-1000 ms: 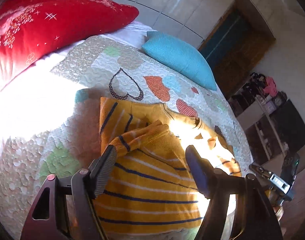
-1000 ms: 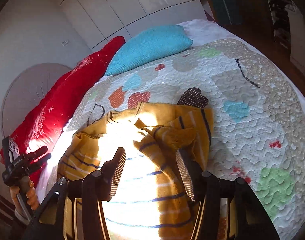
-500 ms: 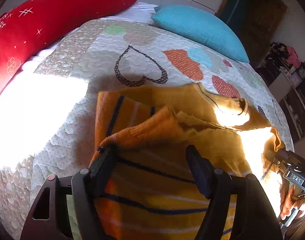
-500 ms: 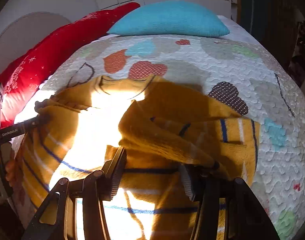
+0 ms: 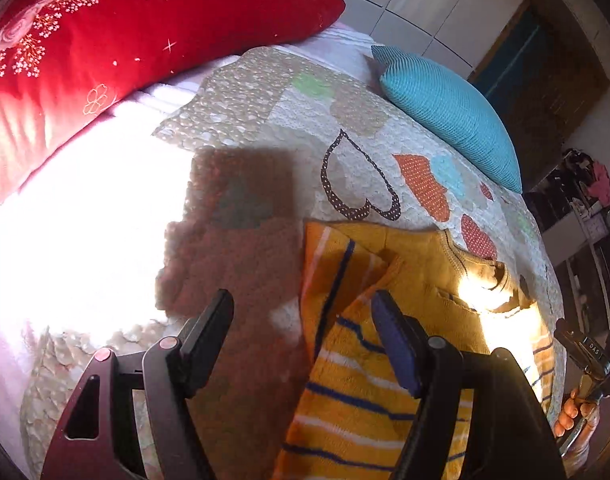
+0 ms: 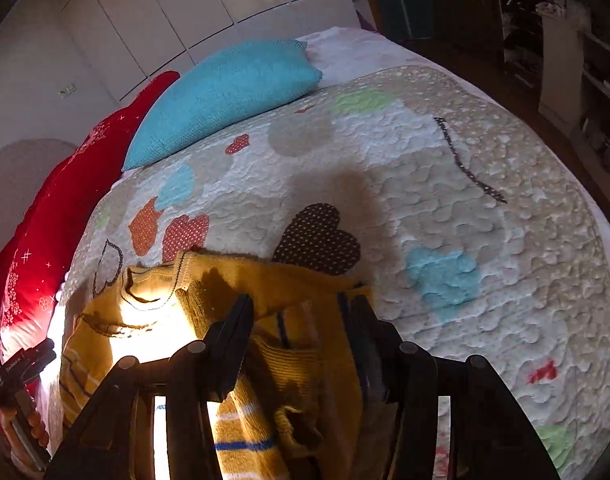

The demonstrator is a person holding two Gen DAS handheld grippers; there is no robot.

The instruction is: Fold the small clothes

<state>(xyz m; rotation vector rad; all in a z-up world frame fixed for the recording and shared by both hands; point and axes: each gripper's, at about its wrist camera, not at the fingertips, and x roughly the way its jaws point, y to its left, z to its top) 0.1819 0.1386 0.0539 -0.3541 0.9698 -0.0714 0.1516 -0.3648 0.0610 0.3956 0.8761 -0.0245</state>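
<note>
A small yellow sweater with blue and white stripes (image 5: 369,392) lies on the quilted bedspread (image 5: 345,120), its sleeves folded in over the body. My left gripper (image 5: 303,306) is open above the sweater's left edge, one finger over the quilt, the other over the fabric. My right gripper (image 6: 301,312) is open over the sweater (image 6: 289,364) near its right shoulder, with the folded sleeve between the fingers. The right gripper also shows at the right edge of the left wrist view (image 5: 589,354).
A turquoise pillow (image 5: 449,116) and a red patterned pillow (image 5: 105,40) lie at the head of the bed. Cluttered shelves (image 5: 585,200) stand beside the bed. White wardrobe doors (image 6: 193,4) stand behind. A bright sun patch washes out part of the quilt (image 5: 65,240).
Both grippers have pulled back and swung outward from the sweater's middle: the left toward its left edge, the right toward its right shoulder. The sleeves now lie folded in.
</note>
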